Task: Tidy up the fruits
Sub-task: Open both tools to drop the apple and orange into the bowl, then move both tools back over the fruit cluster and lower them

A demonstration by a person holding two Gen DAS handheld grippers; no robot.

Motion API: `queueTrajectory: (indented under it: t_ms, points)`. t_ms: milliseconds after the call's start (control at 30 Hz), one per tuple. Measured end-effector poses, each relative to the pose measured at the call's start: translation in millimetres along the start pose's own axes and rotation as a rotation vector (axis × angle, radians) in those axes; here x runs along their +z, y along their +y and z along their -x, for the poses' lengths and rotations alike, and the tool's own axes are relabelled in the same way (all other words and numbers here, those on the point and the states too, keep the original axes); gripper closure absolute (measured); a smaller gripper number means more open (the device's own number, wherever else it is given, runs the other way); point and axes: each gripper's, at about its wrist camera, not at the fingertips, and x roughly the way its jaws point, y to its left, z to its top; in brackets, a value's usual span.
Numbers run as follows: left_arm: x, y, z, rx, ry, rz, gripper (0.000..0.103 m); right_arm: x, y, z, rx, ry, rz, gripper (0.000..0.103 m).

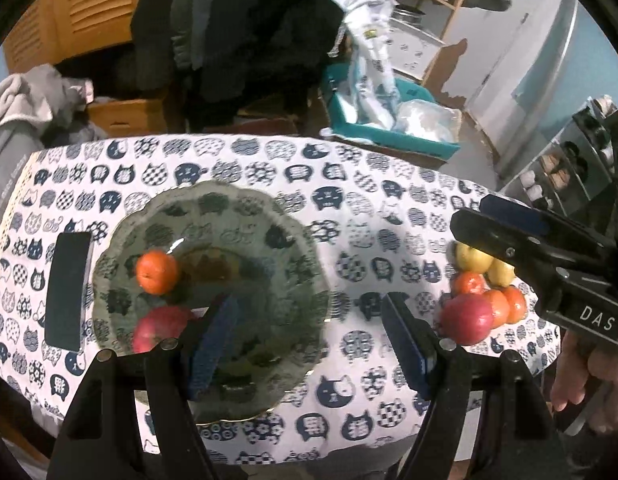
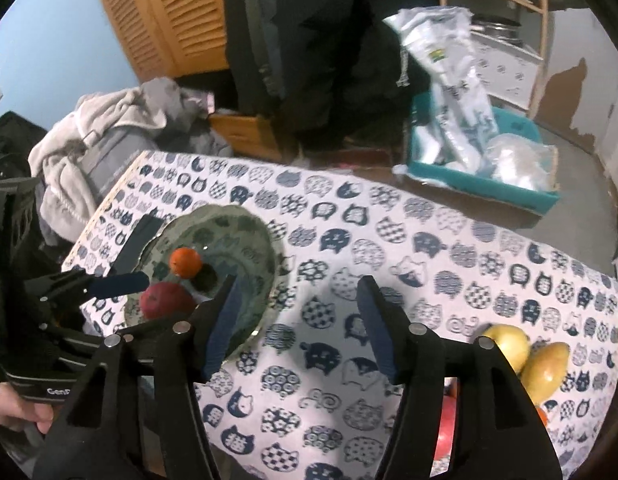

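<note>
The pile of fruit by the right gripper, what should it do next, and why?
Probably lower the open right gripper onto the red apple at the near edge of the fruit pile. The scalloped glass plate already holds one small orange tangerine and one red apple, while the pile is unsorted and both grippers are empty.

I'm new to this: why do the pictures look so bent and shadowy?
Left wrist view: the fisheye lens bows the table edge, and the glass plate shows a small glint. Right wrist view: black corners, and gripper shadows darken the tablecloth.
</note>
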Motion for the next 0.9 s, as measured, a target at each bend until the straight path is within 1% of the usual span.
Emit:
queueTrajectory:
  t_ms: [133,333,567,667,900]
  points:
    - [2.0,-18.5,4.1,-0.017,-0.007,-0.031,0.027,-3.0,-15.4,18.2,-0.021,-0.03,-0.022,0.036]
    - [3.6,-45.0,6.6,-0.039,-0.009,-0.073,0.026,-9.4,-37.8,42.8,-0.06,-0.066,-0.041,0.033]
    - [7.0,-71.8,12.1,-0.063,-0.021,-0.105,0.026,-18.1,-66.9,71.5,-0.088,-0.103,-0.085,0.033]
    - [7.9,-84.1,17.1,-0.074,-0.032,-0.123,0.022,-23.2,-77.8,83.9,-0.108,-0.118,-0.098,0.033]
    - [9.5,-111.6,18.4,-0.095,-0.036,-0.165,0.022,-35.2,-101.3,107.8,-0.15,-0.142,-0.131,0.03]
